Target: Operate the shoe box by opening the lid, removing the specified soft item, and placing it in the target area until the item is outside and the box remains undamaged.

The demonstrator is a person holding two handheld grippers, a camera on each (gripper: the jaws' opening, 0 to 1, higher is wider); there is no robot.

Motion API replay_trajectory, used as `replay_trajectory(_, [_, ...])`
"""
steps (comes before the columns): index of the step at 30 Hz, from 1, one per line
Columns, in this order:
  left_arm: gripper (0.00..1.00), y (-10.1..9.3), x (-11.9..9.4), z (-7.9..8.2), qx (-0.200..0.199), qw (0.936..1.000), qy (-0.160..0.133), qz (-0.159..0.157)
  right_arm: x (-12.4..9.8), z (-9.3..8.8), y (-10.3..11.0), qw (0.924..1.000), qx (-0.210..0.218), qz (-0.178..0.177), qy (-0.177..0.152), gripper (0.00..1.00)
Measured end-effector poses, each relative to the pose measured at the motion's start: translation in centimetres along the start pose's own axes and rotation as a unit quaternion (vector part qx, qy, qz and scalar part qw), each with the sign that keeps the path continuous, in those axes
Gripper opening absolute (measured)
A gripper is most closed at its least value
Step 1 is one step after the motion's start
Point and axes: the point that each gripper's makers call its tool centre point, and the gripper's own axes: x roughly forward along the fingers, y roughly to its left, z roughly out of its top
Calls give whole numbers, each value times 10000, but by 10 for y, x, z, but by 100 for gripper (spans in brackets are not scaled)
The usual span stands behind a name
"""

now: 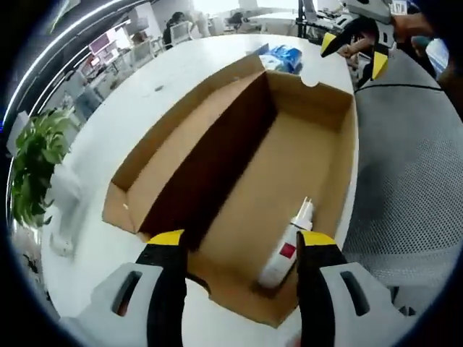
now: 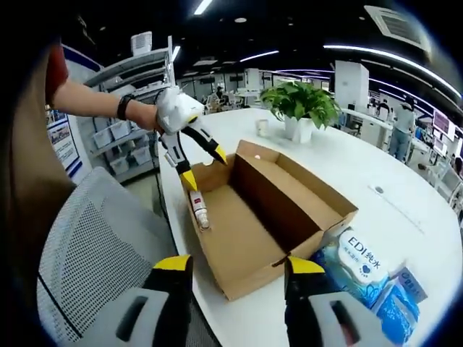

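An open cardboard shoe box [image 1: 289, 166] [image 2: 239, 242] lies on the white round table, its lid folded flat to one side. Inside lies a white bottle [image 1: 284, 251] [image 2: 200, 208] with a red label. A soft white-and-blue tissue pack [image 2: 362, 264] [image 1: 283, 56] rests on the table just outside the box's end. My left gripper [image 1: 242, 242] [image 2: 204, 167] stands open over the bottle end of the box, holding nothing. At the opposite end my right gripper [image 2: 239, 266] [image 1: 356, 54] is open and empty too.
A grey mesh chair [image 1: 412, 181] [image 2: 94, 246] stands against the table's edge by the box. A potted plant [image 1: 36, 166] [image 2: 300, 105] and a small cup [image 2: 262, 128] sit beyond the box. A second blue pack [image 2: 401, 307] lies beside the tissues.
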Motion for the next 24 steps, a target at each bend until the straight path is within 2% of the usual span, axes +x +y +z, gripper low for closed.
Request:
replay_trajectory(4, [59,-5,10,-5,559,9976,239,-322,0,0,1,9999,89,-57,-29,49])
replay_trajectory(6, [59,-3,17,-12,923,9942,421,-353,-1,1,0,9998,143,-97,-51,49])
replay_trajectory(10, [58,-16,24,-13,1336,9862,580,-785,-2,0,0,9997,187,-144,-39,49])
replay_trajectory(13, [58,-20,26,-12,1480,9820,633,-984,-2,-2,-1,9996,199,-193,0,49])
replay_trajectory(17, [58,-25,31,-15,1788,9727,771,-1260,0,-1,0,9995,226,-229,10,49])
replay_trajectory(24, [59,-28,32,-16,1770,9701,811,-1447,5,2,1,9994,235,-255,23,49])
